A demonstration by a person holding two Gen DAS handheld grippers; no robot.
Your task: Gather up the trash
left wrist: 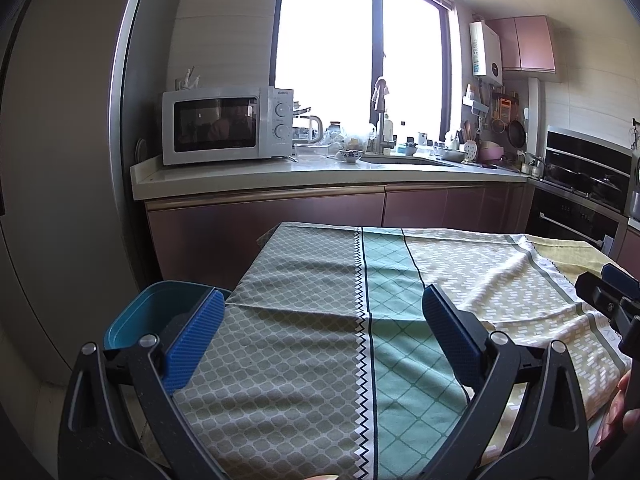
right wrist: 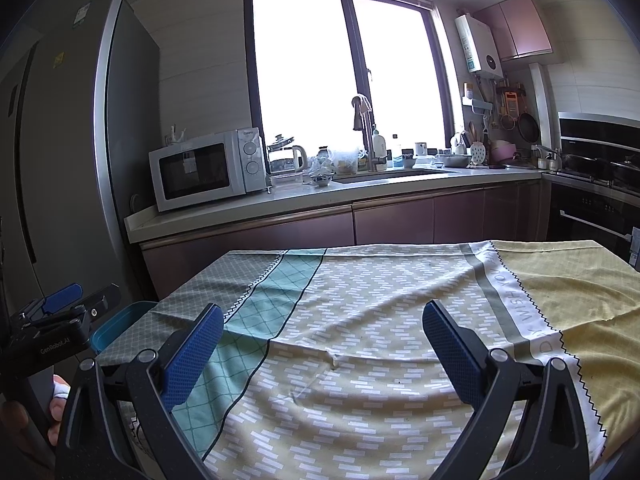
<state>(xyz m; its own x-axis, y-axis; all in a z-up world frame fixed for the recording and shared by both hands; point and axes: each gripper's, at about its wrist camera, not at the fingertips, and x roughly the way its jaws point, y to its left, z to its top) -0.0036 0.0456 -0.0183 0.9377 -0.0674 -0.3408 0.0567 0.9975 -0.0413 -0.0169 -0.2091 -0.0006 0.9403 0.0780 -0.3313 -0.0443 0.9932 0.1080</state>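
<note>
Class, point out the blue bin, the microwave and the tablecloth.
blue bin [left wrist: 148, 312], left wrist view, inner wall.
microwave [right wrist: 192, 174], right wrist view, door window.
tablecloth [right wrist: 360, 280], right wrist view, yellow patterned middle panel.

Daylight floods in through the big window [left wrist: 360, 60] at the upper middle of both views, and its panes are blown out to pure white, with no detail behind them. The backlight leaves the fridge [right wrist: 60, 160] on the left and the oven [right wrist: 592, 184] on the right dim. The tablecloth [right wrist: 360, 340] in the lower half is evenly lit, with soft shadows in its folds. The microwave [left wrist: 228, 124] door holds a faint reflection. The fisheye lens bends straight lines strongly toward the edges, and the corners fall to black. Focus is fairly sharp at centre, softer at the rim.
</note>
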